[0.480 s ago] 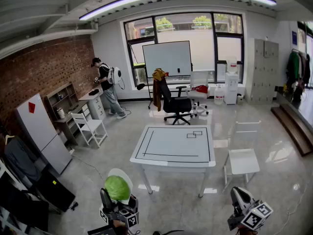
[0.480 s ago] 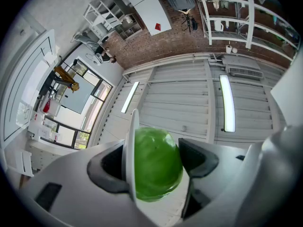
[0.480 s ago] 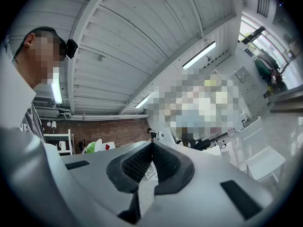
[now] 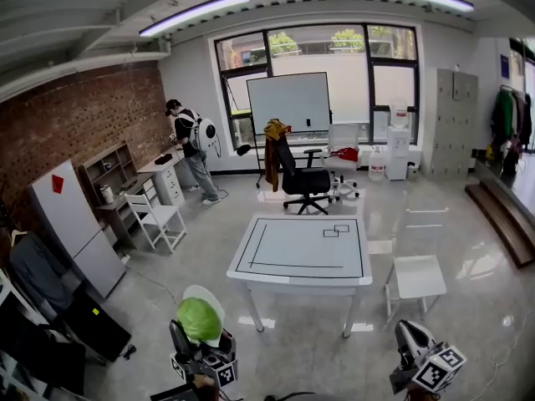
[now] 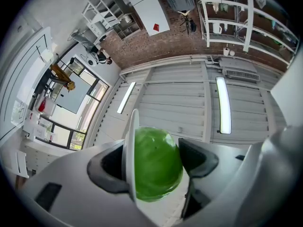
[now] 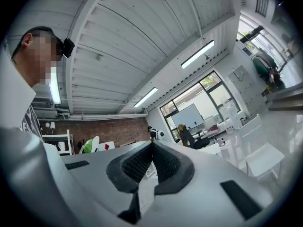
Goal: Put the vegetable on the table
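Now we hold the left hand-held gripper (image 5: 152, 162) tilted upward at the lower left of the head view. Its jaws pinch a round green vegetable (image 4: 199, 320), with a thin white disc (image 4: 210, 296) pressed between the vegetable and one jaw; we cannot tell what the disc is. Our right hand-held gripper (image 6: 151, 155) sits at the lower right, jaws pressed together with nothing between them. Beyond both, in the middle of the frame, stands the white worktop (image 4: 301, 279), marked with black lines and well apart from the vegetable. A white chair (image 4: 415, 275) stands just to its right. We judge the carrying step to be in hand: the vegetable is lifted but not delivered. Next we would need to step closer, lower the left hand-held gripper over the worktop and spread its jaws.
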A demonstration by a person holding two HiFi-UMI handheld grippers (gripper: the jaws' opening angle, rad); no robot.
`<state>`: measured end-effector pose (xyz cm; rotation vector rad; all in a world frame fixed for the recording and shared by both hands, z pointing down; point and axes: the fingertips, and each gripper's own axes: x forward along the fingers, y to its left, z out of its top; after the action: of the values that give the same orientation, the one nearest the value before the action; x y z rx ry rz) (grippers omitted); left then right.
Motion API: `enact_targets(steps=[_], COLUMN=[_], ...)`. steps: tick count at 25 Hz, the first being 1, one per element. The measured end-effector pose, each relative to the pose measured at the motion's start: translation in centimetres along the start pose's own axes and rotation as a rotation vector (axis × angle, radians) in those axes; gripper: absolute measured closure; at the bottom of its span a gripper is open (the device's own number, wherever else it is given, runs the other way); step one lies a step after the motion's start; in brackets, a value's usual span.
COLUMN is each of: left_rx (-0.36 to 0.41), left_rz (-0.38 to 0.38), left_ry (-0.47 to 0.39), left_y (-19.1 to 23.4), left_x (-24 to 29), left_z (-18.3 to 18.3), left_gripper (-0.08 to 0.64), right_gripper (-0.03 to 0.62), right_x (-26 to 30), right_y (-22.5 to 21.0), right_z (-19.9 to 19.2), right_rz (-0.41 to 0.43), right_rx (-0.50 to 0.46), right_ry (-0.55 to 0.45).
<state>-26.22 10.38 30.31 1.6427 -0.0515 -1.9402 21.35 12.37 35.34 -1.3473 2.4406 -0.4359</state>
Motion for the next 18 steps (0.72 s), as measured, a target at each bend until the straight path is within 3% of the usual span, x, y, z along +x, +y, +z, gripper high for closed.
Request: enact_targets(steps=[18], left_rx=[0.029], left_rz=[-0.021], left_ry=[-0.005], left_y=[-1.4], left_x=[-0.7], left_z=[-0.9], left_gripper=[0.233], right_gripper=[0.584], right_x=[-0.9], right_y=[-0.3], right_z=[0.9], right_rz=[0.016], right_rx=[-0.001], right_ry=[-0.003])
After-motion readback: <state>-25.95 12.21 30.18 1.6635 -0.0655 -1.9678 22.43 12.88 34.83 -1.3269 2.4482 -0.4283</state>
